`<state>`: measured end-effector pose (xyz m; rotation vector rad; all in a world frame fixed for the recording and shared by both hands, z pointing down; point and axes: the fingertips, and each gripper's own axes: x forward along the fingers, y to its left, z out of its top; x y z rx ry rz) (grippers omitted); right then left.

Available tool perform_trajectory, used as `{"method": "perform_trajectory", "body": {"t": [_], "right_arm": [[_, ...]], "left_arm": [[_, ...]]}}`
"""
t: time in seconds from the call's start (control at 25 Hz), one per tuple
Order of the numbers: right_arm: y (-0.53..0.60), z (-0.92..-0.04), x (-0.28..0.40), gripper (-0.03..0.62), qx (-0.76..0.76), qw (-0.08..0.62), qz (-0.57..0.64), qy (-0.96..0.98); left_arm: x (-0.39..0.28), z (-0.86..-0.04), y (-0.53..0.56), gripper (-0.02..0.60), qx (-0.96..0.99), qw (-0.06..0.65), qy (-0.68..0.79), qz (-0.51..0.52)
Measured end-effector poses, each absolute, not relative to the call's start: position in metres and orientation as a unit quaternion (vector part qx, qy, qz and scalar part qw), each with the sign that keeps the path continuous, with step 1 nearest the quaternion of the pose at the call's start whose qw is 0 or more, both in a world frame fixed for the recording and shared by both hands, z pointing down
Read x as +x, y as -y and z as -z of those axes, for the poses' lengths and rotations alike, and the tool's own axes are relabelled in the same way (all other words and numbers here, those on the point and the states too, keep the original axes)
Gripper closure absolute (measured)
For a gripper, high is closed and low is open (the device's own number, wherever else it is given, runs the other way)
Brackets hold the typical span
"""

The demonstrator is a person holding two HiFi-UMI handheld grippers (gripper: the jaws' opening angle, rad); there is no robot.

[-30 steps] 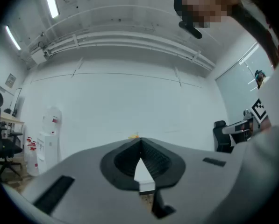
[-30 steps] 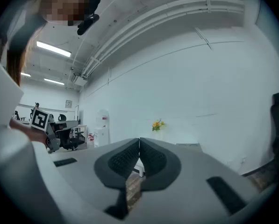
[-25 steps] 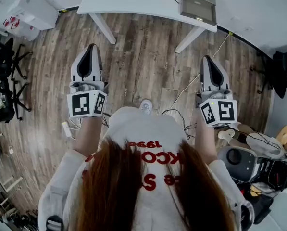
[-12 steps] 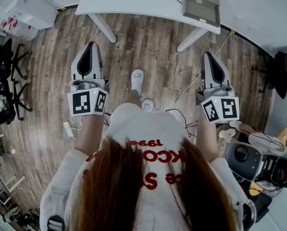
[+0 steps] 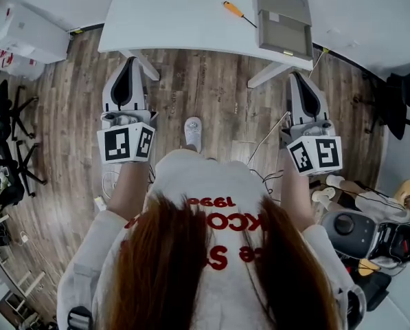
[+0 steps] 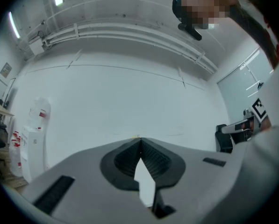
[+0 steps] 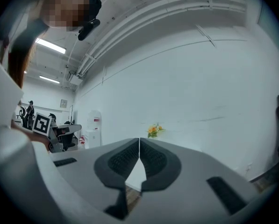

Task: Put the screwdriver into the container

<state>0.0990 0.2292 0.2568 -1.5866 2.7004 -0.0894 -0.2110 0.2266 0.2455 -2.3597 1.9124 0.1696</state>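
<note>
The shirt (image 5: 205, 181) bears red print, partly "1990".

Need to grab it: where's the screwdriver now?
In the head view, the screwdriver lies on the white table, just left of the grey container.

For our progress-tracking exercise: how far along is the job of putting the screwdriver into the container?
Done: nothing yet; the screwdriver lies on the white table, beside the container, not in it. In hand: nothing; the left gripper and right gripper are shut and empty, over the floor before the table. Left: reach, grasp the screwdriver, put it in the container.
</note>
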Motion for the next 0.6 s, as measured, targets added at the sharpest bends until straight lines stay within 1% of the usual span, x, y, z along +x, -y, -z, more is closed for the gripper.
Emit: {"method": "perform_trajectory", "body": {"t": [0.28,0.6], "right_arm": [[-0.170,-0.252,0.088,0.586,-0.532,0.013,0.033,-0.846],[-0.131,-0.251,0.067,0.586,-0.539,0.014,0.033,-0.842]], "left_arm": [[-0.224,-0.239,-0.154,0.574,-0.793,0.054,-0.604,-0.062],[-0.240,-0.244,-0.107,0.575,-0.802,0.049,-0.592,-0.061]]}}
